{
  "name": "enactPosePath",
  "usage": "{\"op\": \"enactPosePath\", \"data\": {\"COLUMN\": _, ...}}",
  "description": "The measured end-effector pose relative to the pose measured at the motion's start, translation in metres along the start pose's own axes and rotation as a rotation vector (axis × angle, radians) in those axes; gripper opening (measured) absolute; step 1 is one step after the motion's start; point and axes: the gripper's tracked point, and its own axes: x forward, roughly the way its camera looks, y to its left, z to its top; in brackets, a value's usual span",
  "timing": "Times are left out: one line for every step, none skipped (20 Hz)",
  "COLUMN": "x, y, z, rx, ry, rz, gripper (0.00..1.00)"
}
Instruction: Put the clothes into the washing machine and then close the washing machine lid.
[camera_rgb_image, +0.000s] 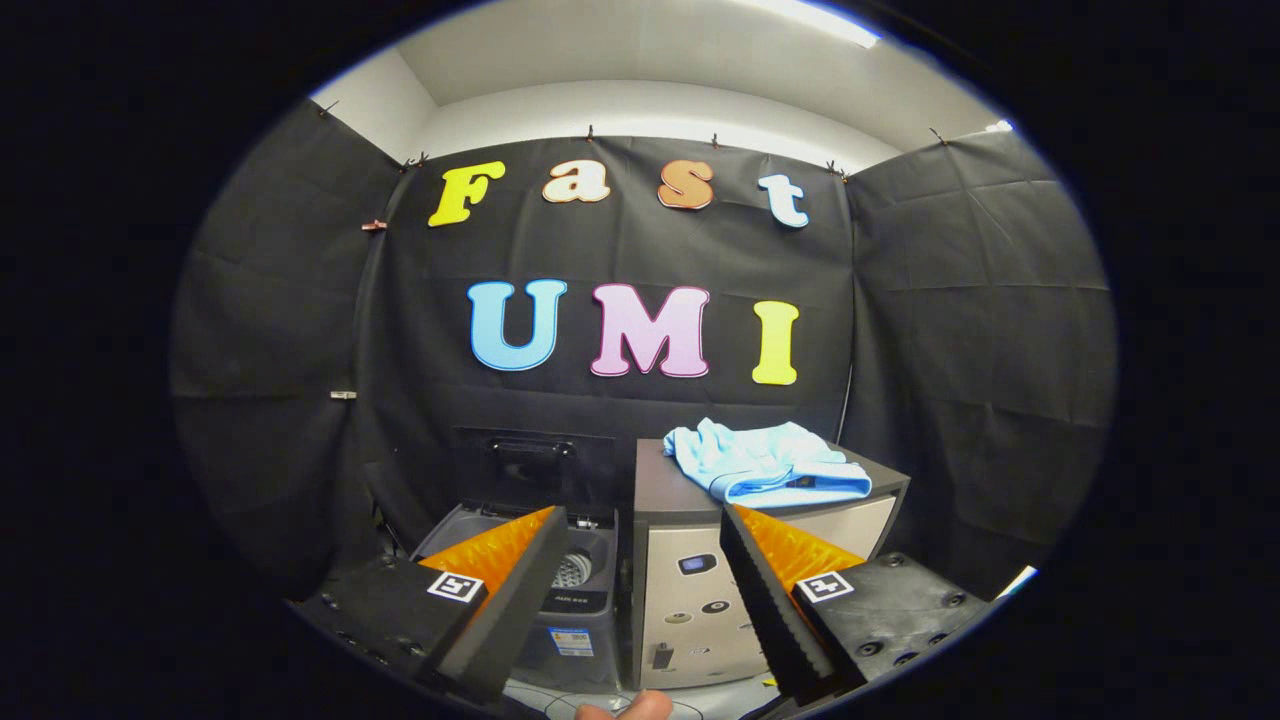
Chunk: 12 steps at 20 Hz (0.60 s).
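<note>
- My hand-held gripper (640, 585) hangs with its fingers spread wide and nothing between them, well back from both appliances.
- The clothes (765, 462), a light blue bundle, lie on top of the cabinet (700, 600), beyond the right finger.
- The washing machine (560, 590) stands just beside it, lid (532, 462) raised; its drum looks empty, though a finger hides part of it.
- Best approach, I judge: come down onto the bundle's thick fold and pinch deep so no fabric trails.

Grey-topped cabinet (672, 490), crumpled light-blue clothes (765, 462) on its top, right of open washing machine (580, 590)
</note>
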Motion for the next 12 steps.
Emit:
{"op": "enactPosePath", "data": {"x": 0.005, "y": -0.002, "z": 0.002, "rx": 0.004, "ry": -0.001, "rz": -0.003, "gripper": 0.98}}
{"op": "enactPosePath", "data": {"x": 0.011, "y": -0.005, "z": 0.003, "rx": 0.010, "ry": -0.001, "rz": -0.006, "gripper": 0.97}}
{"op": "enactPosePath", "data": {"x": 0.017, "y": -0.008, "z": 0.005, "rx": 0.014, "ry": 0.000, "rz": -0.014, "gripper": 0.97}}
{"op": "enactPosePath", "data": {"x": 0.024, "y": -0.013, "z": 0.006, "rx": 0.011, "ry": 0.003, "rz": -0.027, "gripper": 0.98}}
{"op": "enactPosePath", "data": {"x": 0.032, "y": -0.020, "z": 0.008, "rx": 0.005, "ry": 0.011, "rz": -0.043, "gripper": 0.97}}
{"op": "enactPosePath", "data": {"x": 0.040, "y": -0.027, "z": 0.010, "rx": 0.002, "ry": 0.019, "rz": -0.062, "gripper": 0.97}}
{"op": "enactPosePath", "data": {"x": 0.051, "y": -0.033, "z": 0.014, "rx": 0.006, "ry": 0.025, "rz": -0.077, "gripper": 0.97}}
{"op": "enactPosePath", "data": {"x": 0.062, "y": -0.041, "z": 0.018, "rx": 0.015, "ry": 0.033, "rz": -0.093, "gripper": 0.98}}
{"op": "enactPosePath", "data": {"x": 0.074, "y": -0.047, "z": 0.021, "rx": 0.023, "ry": 0.043, "rz": -0.106, "gripper": 0.98}}
{"op": "enactPosePath", "data": {"x": 0.087, "y": -0.055, "z": 0.024, "rx": 0.029, "ry": 0.054, "rz": -0.124, "gripper": 0.98}}
{"op": "enactPosePath", "data": {"x": 0.100, "y": -0.065, "z": 0.028, "rx": 0.035, "ry": 0.065, "rz": -0.148, "gripper": 0.97}}
{"op": "enactPosePath", "data": {"x": 0.114, "y": -0.075, "z": 0.030, "rx": 0.036, "ry": 0.076, "rz": -0.163, "gripper": 0.97}}
